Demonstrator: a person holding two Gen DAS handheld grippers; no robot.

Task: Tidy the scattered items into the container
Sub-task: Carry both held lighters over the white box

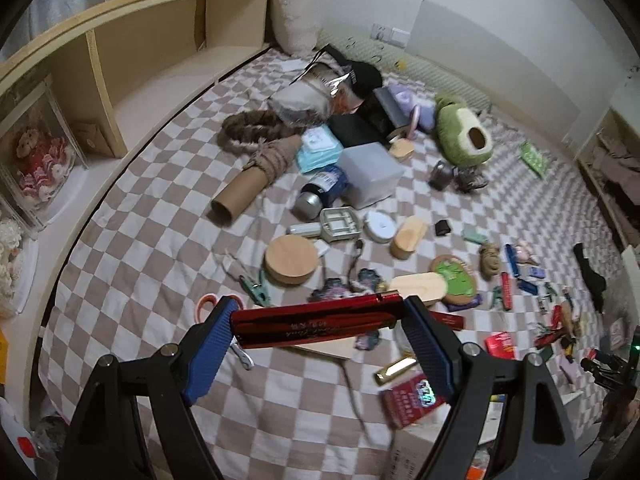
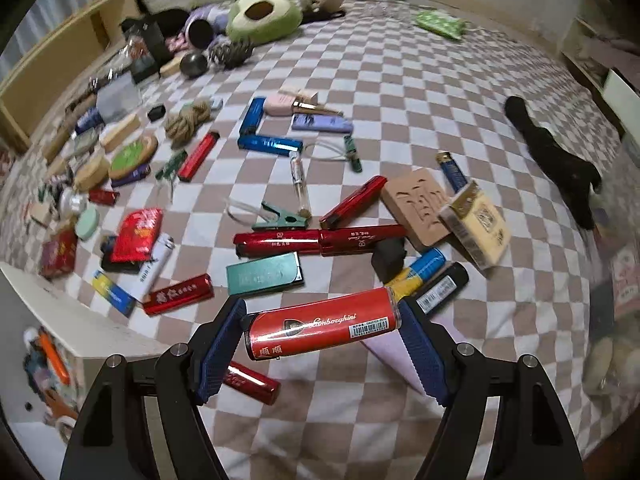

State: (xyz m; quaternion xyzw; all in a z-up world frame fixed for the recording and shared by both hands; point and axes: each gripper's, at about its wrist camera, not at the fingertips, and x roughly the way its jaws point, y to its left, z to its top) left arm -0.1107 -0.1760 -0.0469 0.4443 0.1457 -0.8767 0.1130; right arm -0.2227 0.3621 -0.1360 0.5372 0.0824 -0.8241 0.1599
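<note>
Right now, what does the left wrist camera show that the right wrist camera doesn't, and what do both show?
Only the left wrist view shows the left tool clamping a long dark red box by its ends, plus the cardboard tube, the round wooden lid and the wooden shelf.

Only the right wrist view shows the right tool clamping a red Lamborghini case, plus the teal lighter and the yellow cigarette pack.

Both show the checkered bedspread and the avocado plush.

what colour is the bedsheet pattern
Brown-and-white checks on the bedsheet, clearest in the right wrist view.
</note>
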